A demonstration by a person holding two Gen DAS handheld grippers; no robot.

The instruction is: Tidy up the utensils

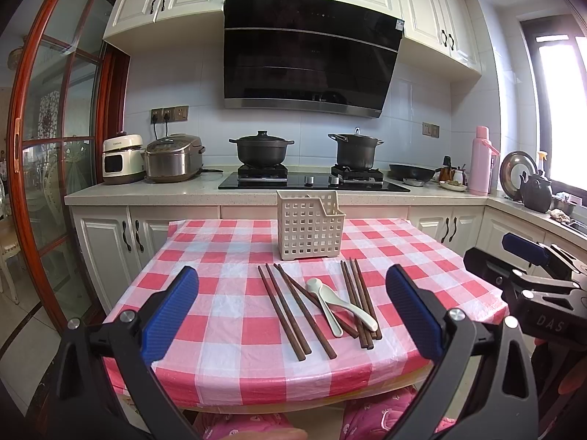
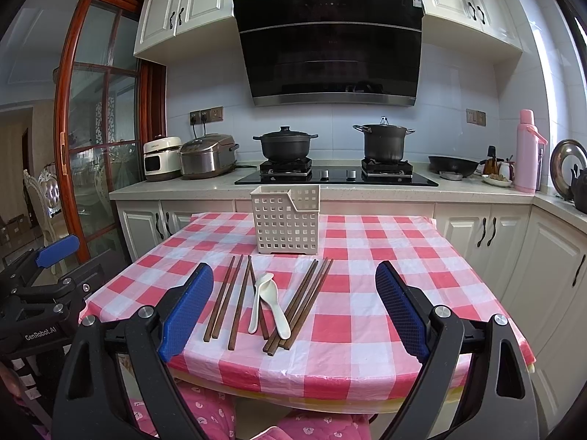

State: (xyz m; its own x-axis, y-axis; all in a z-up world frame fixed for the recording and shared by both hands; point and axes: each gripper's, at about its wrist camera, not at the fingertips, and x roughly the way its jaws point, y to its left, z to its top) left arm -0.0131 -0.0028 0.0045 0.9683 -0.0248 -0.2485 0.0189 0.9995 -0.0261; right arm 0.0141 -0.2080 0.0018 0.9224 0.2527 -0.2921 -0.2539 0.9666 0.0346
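Several dark wooden chopsticks (image 1: 290, 311) (image 2: 227, 297) and two cream spoons (image 1: 330, 302) (image 2: 273, 306) lie on the red-and-white checked tablecloth (image 1: 234, 330) (image 2: 367, 293). A cream perforated utensil basket (image 1: 310, 225) (image 2: 286, 220) stands upright behind them. My left gripper (image 1: 291, 315) is open and empty, held above the table's near edge. My right gripper (image 2: 295, 311) is open and empty too, also at the near edge. The right gripper shows at the right edge of the left wrist view (image 1: 532, 271); the left gripper shows at the left edge of the right wrist view (image 2: 47, 275).
Behind the table runs a kitchen counter (image 1: 146, 194) with a rice cooker (image 1: 172, 157), two black pots (image 1: 262, 148) on a hob, a wok (image 2: 453, 165) and a pink flask (image 2: 526, 152). A glass door (image 1: 55, 146) stands to the left.
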